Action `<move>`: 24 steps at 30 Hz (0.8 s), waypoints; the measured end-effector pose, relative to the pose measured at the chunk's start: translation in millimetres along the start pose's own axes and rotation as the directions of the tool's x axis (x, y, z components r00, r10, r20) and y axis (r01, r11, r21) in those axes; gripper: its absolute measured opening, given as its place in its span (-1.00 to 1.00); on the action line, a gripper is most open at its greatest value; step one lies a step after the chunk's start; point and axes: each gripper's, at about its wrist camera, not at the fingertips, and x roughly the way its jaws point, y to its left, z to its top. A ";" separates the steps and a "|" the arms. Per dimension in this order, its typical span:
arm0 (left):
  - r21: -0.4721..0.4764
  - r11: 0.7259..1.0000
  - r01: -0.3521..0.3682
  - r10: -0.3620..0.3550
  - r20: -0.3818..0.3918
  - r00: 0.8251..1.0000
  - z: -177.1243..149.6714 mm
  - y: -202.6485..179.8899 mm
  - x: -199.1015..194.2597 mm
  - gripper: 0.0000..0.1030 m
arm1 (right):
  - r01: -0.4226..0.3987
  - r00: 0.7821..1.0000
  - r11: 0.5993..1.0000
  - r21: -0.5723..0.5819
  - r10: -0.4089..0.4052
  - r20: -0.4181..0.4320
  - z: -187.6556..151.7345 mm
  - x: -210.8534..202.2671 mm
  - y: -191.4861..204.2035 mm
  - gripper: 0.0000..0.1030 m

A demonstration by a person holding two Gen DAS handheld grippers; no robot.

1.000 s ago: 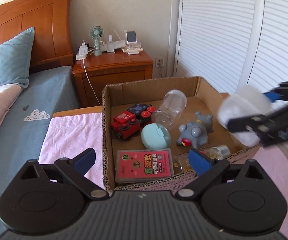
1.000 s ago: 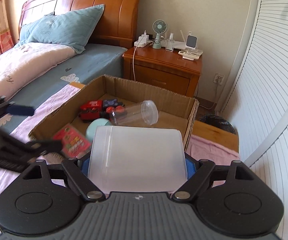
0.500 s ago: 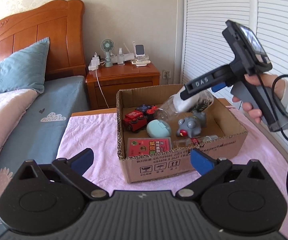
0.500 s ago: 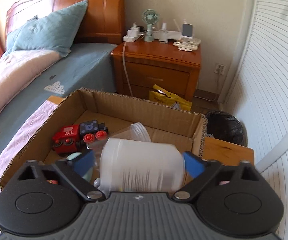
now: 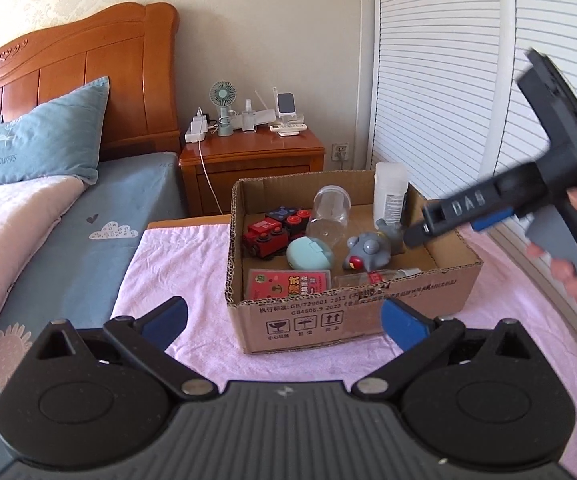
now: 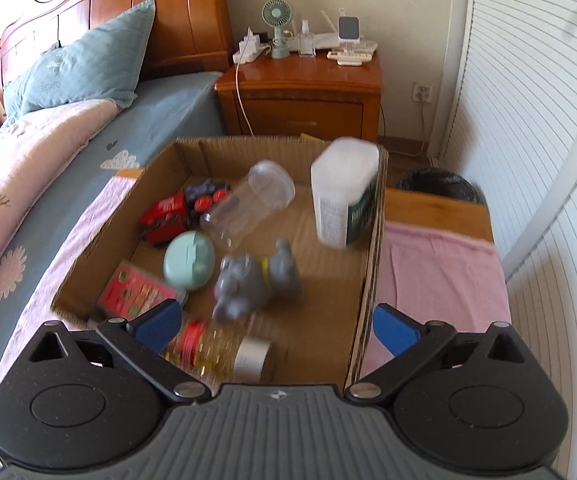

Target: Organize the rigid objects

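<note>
Corrugated brown cardboard makes up the one open box (image 6: 370,264) on the desk (image 6: 440,204), and it holds seven things by my count: one white plastic tub (image 6: 344,196) standing upright at the box's 1 o'clock corner, against the right wall; one clear plastic jar (image 6: 248,204) lying on its side near 12; one red and dark toy train (image 6: 180,210) at 10 o'clock; one smooth mint-green oval case (image 6: 188,260) near the middle; one grey rubbery animal figure (image 6: 256,284) just beside the case at its 3 o'clock; one flat pink card box (image 6: 136,294) at 8 o'clock; and one small glass bottle (image 6: 216,350) with yellowish contents, a red label and a silver cap, lying at 6 o'clock. Both claws are spread wide with nothing between their blue pads: the left claw (image 5: 284,320) hangs in front of the printed near wall of the box, and the right claw (image 6: 274,324) hovers over the near end of the box, above the bottle, well apart from the tub. A wrinkled pink cloth (image 5: 176,264) covers the wooden desk under the box. At 9 o'clock stands a bed (image 5: 88,216) with a blue sheet, a teal pillow (image 5: 44,148) and a carved wooden headboard (image 5: 84,72); at 12 o'clock a wooden nightstand (image 5: 252,160) carries a small green fan (image 5: 223,108) and chargers; white slatted doors (image 5: 444,92) fill 2 o'clock.
</note>
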 end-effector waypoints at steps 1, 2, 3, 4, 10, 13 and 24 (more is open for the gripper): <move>-0.010 1.000 -0.006 0.006 -0.010 1.000 0.1 -0.5 -1.0 0.99 | 0.015 1.000 1.000 0.003 -0.015 -0.005 -9.4 -4.8 3.4 1.00; -0.019 1.000 -0.016 0.015 -0.022 1.000 0.0 -1.0 -1.6 0.99 | 0.032 0.999 0.999 0.008 -0.032 -0.012 -18.9 -9.6 6.8 1.00; -0.028 0.999 -0.028 0.027 -0.038 0.999 -0.2 -1.5 -1.6 0.99 | 0.054 0.998 0.998 0.014 -0.053 -0.020 -28.2 -15.2 10.7 1.00; -0.035 0.999 -0.040 0.038 -0.055 0.998 -0.6 -2.2 -1.1 0.99 | 0.075 0.997 0.997 0.018 -0.075 -0.026 -37.6 -20.1 15.0 1.00; -0.040 0.993 -0.109 0.101 -0.155 0.983 -3.6 -7.5 1.9 0.99 | 0.146 0.989 0.987 0.068 -0.144 -0.031 -81.2 -48.9 32.2 1.00; -0.036 0.994 -0.102 0.094 -0.165 0.982 -3.2 -10.1 -1.1 0.99 | 0.139 0.990 0.985 0.101 -0.139 -0.009 -91.4 -64.1 34.8 1.00; -0.038 0.995 -0.097 0.090 -0.155 0.984 3.6 -16.0 -14.2 0.99 | 0.172 0.981 0.976 0.133 -0.182 0.063 -93.4 -89.2 39.0 1.00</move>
